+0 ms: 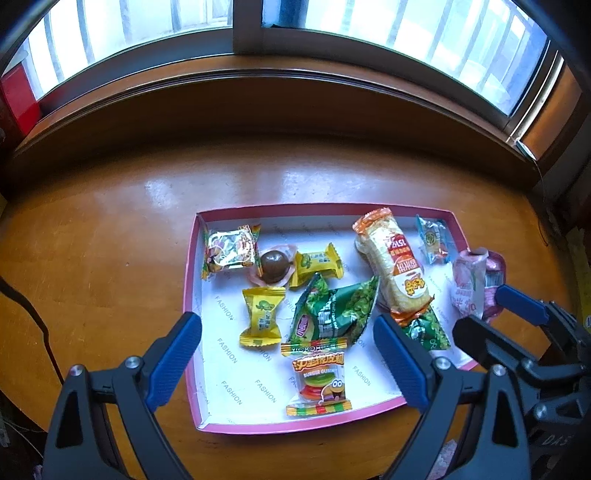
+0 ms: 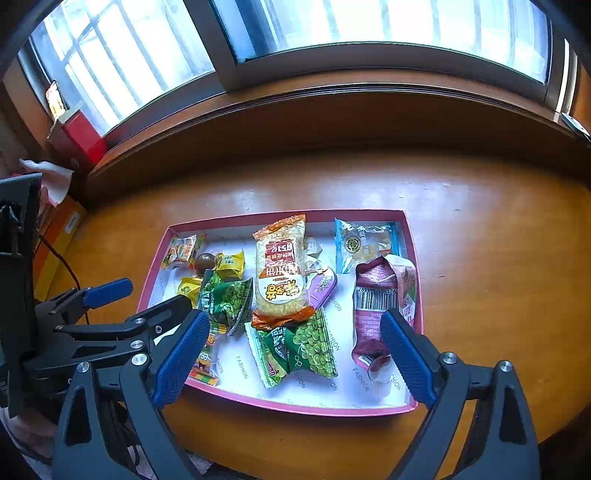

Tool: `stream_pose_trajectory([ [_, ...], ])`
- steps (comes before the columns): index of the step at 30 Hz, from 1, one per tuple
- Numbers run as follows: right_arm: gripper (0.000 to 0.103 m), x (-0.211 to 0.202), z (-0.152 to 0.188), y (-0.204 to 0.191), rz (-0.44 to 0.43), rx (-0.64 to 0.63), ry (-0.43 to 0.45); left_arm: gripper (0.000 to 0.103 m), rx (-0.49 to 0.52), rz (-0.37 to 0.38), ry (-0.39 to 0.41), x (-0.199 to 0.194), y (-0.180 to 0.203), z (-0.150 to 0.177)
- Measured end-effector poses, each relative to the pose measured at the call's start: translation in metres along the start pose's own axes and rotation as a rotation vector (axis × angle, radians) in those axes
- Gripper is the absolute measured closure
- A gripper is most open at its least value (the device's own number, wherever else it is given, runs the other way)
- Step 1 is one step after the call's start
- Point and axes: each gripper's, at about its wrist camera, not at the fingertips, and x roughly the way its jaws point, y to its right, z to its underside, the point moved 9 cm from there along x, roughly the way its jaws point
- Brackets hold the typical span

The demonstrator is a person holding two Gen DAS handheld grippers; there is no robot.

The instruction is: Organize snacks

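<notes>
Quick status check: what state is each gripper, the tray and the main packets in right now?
left hand-held gripper: open, holding nothing
right hand-held gripper: open, holding nothing
pink tray: lidless, on the table, filled with snacks
orange cracker pack: sealed, lying flat in tray
burger gummy packet: sealed, flat
pink pouch: crumpled, barcode up

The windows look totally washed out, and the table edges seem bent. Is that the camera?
Yes. Left wrist view: the window is overexposed, with glare on the table. Right wrist view: the same blown-out window, and the fisheye lens bows the sill and the tray.
</notes>
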Motion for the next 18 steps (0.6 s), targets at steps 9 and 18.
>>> stream_pose_trajectory([
  [9, 0.007, 0.0006, -0.0006, 0.0003, -0.001, -0.001, -0.001, 0.006, -0.013, 0.004, 0.002, 0.0012, -0.0001, -0.0006],
  [18, 0.007, 0.0013, -0.0004, 0.0018, 0.0, 0.0, -0.002, 0.006, -0.02, 0.006, 0.005, -0.0008, -0.0013, -0.001],
])
